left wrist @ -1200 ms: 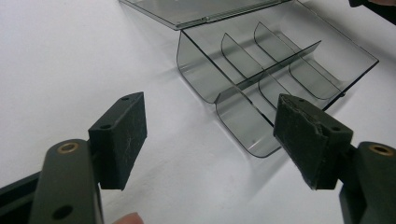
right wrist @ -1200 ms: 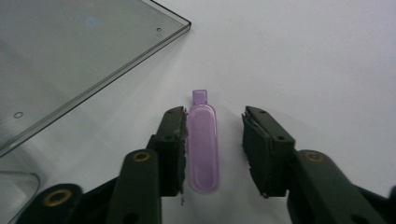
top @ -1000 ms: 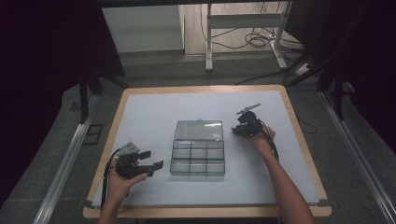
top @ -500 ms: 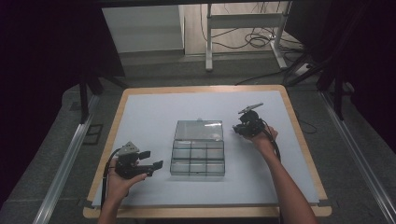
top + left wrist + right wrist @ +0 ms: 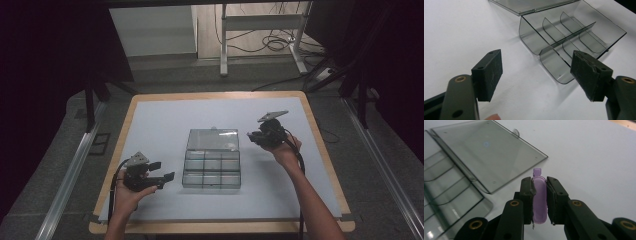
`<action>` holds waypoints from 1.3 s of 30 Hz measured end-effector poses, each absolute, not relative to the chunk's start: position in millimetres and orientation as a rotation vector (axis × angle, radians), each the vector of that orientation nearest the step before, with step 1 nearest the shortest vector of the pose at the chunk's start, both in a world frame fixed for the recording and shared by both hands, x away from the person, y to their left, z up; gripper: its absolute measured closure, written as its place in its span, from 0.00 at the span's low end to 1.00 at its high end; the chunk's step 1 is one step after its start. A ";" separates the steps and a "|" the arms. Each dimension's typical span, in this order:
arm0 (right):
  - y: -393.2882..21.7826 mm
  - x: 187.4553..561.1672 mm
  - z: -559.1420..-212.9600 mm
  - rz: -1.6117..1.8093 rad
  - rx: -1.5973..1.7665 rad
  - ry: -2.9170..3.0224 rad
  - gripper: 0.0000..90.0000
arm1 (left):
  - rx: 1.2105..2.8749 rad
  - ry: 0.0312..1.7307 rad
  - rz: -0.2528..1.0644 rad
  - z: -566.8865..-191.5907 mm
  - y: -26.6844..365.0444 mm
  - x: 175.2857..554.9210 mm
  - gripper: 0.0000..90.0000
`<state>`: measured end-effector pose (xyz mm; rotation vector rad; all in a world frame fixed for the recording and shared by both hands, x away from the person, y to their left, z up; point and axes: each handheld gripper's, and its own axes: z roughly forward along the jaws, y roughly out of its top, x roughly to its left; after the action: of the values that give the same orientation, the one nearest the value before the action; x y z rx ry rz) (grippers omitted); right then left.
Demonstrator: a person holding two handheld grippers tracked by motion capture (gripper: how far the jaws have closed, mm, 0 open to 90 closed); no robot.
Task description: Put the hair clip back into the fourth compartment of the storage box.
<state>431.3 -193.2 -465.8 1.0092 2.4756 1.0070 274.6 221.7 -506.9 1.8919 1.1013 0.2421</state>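
Dim high view with dark surroundings, pale blue-white rectangular table top (image 5: 165, 125) evenly lit from above, soft shadows, faint glare spot on clear smoky plastic lid (image 5: 486, 144), nearest black jaws slightly blurred

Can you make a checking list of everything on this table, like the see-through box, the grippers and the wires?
Surface: white table top with a wooden rim, bare around the box.
Job's things: clear compartment box mid-table, lid folded open flat behind it, compartments look empty; small purple plastic piece clamped upright in the right gripper.
Clutter: nothing seen.
Grippers: left gripper open, holding nothing, aimed at the box's near corner; right gripper shut on the purple piece, held beside the lid's right edge.
Cables: one black cable trails along the right forearm; loose cables on the floor behind.
Surroundings: metal table frame beyond the table, grey floor, dark curtains at both sides.
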 end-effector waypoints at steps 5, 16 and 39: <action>-188.7 419.3 -456.3 1.036 0.957 2.488 0.83 | 1.893 1.101 0.241 -506.7 221.0 274.3 0.29; -173.7 401.1 -451.1 1.092 0.858 2.512 0.83 | 1.899 1.098 0.238 -507.2 220.1 274.6 0.29; -137.0 382.7 -452.9 1.172 0.728 2.595 0.83 | 1.907 1.096 0.238 -508.2 218.2 274.9 0.29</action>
<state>382.7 -137.0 -452.9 0.7276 2.5949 1.1725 274.9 218.2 -508.2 1.9066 1.0964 0.2380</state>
